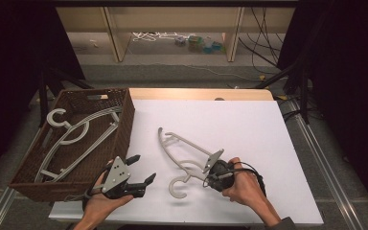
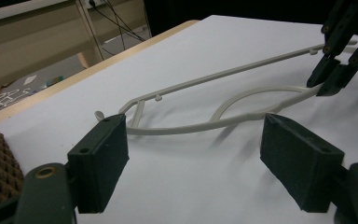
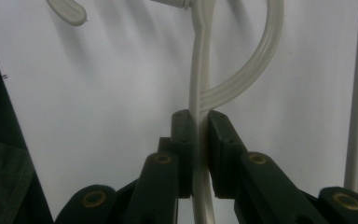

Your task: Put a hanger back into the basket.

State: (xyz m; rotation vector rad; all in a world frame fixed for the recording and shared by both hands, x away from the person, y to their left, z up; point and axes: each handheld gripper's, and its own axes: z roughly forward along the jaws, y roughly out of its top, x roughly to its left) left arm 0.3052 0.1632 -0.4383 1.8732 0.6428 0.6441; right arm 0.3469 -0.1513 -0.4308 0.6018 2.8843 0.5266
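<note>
High view: the light, stiff, slippery plastic hanger (image 1: pixel 187 153) is pinched at its neck by the right gripper (image 1: pixel 210 175), toward five o'clock on the worktop (image 1: pixel 249 129), while the left gripper (image 1: pixel 141 173) jaws are held open, empty.

A lab recording bench: black curtains (image 1: pixel 350 72), loose floor cables (image 1: pixel 261 36), white-topped table (image 1: pixel 249 129).

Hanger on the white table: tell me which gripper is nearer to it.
Right. The right gripper is clamped on the hanger near its hook. The left gripper stands open beside it, toward the basket, not touching.
</note>
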